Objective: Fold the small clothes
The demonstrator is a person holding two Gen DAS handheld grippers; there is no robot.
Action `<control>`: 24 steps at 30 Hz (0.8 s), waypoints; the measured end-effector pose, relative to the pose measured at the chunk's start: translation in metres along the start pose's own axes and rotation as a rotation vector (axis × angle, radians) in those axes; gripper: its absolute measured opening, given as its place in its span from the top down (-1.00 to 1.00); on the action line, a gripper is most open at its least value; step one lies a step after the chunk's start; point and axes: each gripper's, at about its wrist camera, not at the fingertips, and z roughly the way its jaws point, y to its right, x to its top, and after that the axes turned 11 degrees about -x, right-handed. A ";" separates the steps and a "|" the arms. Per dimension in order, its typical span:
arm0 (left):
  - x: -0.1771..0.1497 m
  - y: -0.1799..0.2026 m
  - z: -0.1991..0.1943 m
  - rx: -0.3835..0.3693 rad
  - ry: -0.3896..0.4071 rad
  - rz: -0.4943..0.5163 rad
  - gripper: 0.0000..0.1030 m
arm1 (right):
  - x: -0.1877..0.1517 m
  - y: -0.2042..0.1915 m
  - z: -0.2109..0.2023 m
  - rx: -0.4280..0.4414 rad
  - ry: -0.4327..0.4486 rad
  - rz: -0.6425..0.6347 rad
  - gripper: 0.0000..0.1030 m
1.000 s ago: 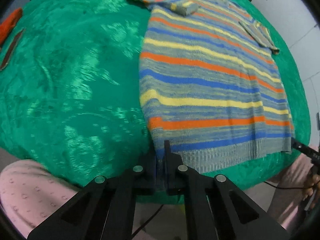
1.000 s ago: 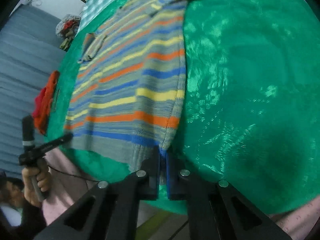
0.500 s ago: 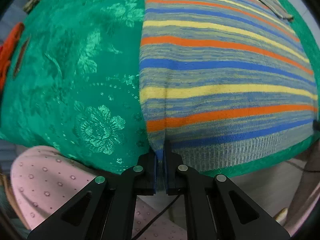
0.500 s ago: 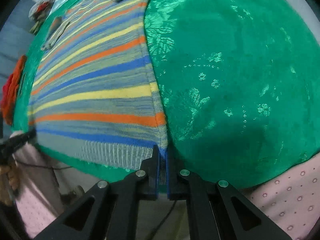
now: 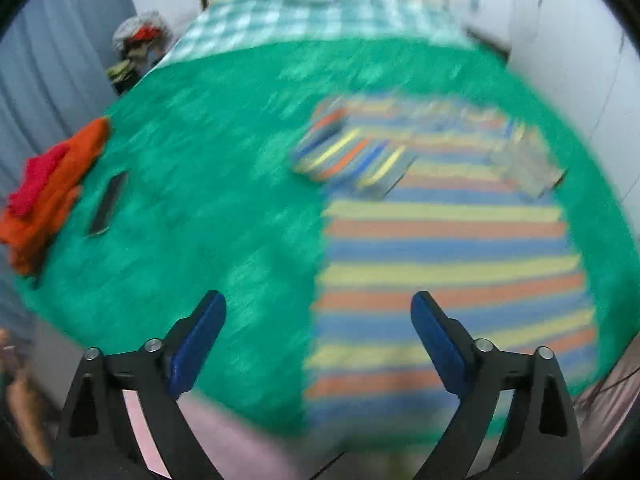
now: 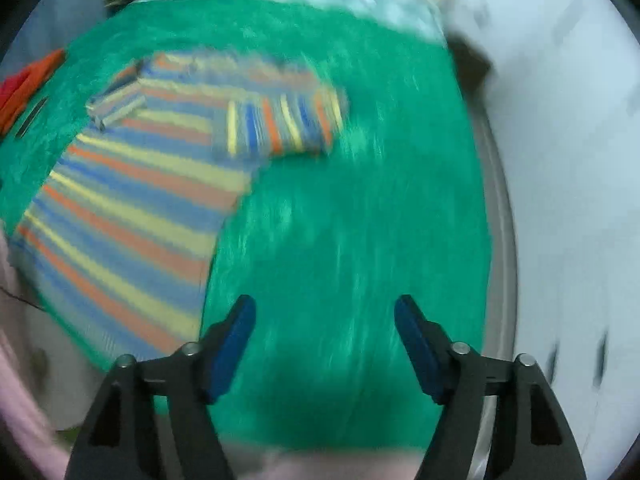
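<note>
A striped knit sweater in blue, yellow, orange and grey lies flat on the green bedspread, both sleeves folded in over the chest. My left gripper is open and empty, raised above the sweater's lower left corner. In the right wrist view the sweater lies at the left, and my right gripper is open and empty over bare bedspread beside its right edge. Both views are motion-blurred.
A red and orange pile of clothes and a dark flat object lie at the left of the bed. A checked blanket covers the far end. A white wall runs along the right side.
Both grippers were shut on the sweater's hem corners at the bed's near edge. Both have opened, let go and lifted back, and the view now tilts up over the whole bed.
</note>
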 end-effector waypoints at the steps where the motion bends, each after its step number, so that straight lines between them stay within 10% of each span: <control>1: 0.000 0.015 0.022 -0.055 0.011 -0.003 -0.84 | 0.025 -0.009 0.007 0.031 0.071 -0.047 -0.40; 7: -0.044 0.079 0.112 -0.083 -0.146 0.183 -0.73 | 0.110 -0.102 0.080 0.185 0.183 -0.189 -0.39; 12: -0.053 0.075 0.101 -0.070 -0.098 0.223 -0.87 | 0.129 -0.139 0.151 0.209 0.111 -0.149 -0.14; 13: -0.053 0.072 0.101 -0.079 -0.104 0.211 -0.87 | 0.125 -0.128 0.158 0.246 0.089 -0.103 0.62; 14: -0.052 0.067 0.101 -0.084 -0.106 0.190 -0.87 | 0.127 -0.113 0.162 0.256 0.078 -0.035 0.90; 24: -0.052 0.069 0.110 -0.094 -0.107 0.153 -0.88 | 0.031 0.175 0.166 -0.014 0.006 0.719 0.89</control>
